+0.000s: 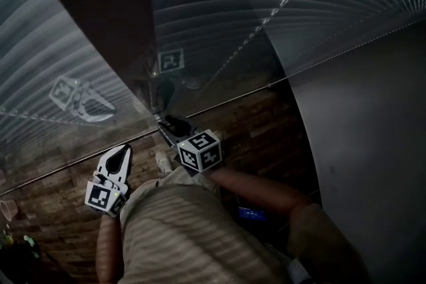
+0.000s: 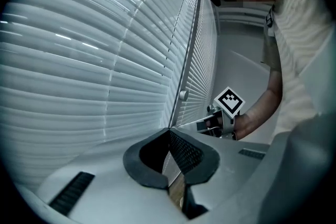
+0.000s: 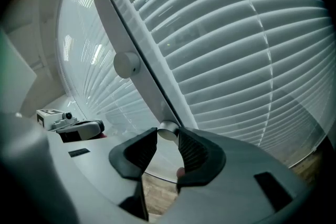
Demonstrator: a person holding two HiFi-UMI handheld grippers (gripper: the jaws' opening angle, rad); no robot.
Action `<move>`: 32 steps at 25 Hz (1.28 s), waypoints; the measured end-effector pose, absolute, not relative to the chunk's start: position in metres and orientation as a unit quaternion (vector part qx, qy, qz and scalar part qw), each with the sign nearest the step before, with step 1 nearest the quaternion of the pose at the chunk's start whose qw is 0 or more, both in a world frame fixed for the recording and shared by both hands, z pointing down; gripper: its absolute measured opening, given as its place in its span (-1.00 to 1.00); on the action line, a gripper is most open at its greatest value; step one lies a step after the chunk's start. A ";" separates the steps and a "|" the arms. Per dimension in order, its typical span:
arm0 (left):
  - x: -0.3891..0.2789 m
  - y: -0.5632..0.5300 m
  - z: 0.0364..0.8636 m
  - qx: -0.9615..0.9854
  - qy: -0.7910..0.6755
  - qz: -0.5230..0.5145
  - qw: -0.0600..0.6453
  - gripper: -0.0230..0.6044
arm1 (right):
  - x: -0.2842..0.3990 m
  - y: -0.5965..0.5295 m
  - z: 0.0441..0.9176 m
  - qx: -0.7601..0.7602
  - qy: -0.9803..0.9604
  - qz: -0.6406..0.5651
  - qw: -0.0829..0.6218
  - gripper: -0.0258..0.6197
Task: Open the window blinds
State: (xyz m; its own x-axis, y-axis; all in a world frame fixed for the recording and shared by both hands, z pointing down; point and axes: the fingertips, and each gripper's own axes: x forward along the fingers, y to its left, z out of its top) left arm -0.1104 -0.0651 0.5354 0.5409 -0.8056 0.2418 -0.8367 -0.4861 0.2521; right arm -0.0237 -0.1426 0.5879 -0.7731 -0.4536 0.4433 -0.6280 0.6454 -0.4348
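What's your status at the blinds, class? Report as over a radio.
Left gripper shut, empty. Right gripper shut on small knob. Blinds slats closed. Nothing in the way.

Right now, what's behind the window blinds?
Only shut slats show; the blinds cover whatever lies beyond. In front, the right gripper is closed on a small round knob at the foot of the frame bar.

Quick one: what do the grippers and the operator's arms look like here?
Left gripper and right gripper: white moulded shells, dark ribbed pads, each carrying a cube of black-and-white square markers. No cables visible. Light shirt, forearms bare.
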 end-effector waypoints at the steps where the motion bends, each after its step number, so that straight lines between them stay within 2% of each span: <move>1: -0.113 -0.066 0.539 0.860 -0.478 0.047 0.173 -0.89 | -0.023 -0.145 0.587 0.307 -0.894 0.292 0.146 -0.57; 12: -0.132 -0.077 0.558 0.852 -0.485 0.024 0.197 -0.89 | 0.001 -0.149 0.587 0.367 -0.882 0.266 0.130 -0.57; 32: -0.136 -0.075 0.551 0.824 -0.528 0.031 0.203 -0.89 | -0.026 -0.149 0.566 0.388 -0.883 0.227 0.138 -0.54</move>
State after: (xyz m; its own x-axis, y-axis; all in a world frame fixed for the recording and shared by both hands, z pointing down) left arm -0.1356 -0.0754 0.5510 0.4406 -0.8572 0.2667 -0.8828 -0.3598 0.3021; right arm -0.0257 -0.1487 0.5664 -0.6615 -0.6213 0.4200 -0.7469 0.5961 -0.2946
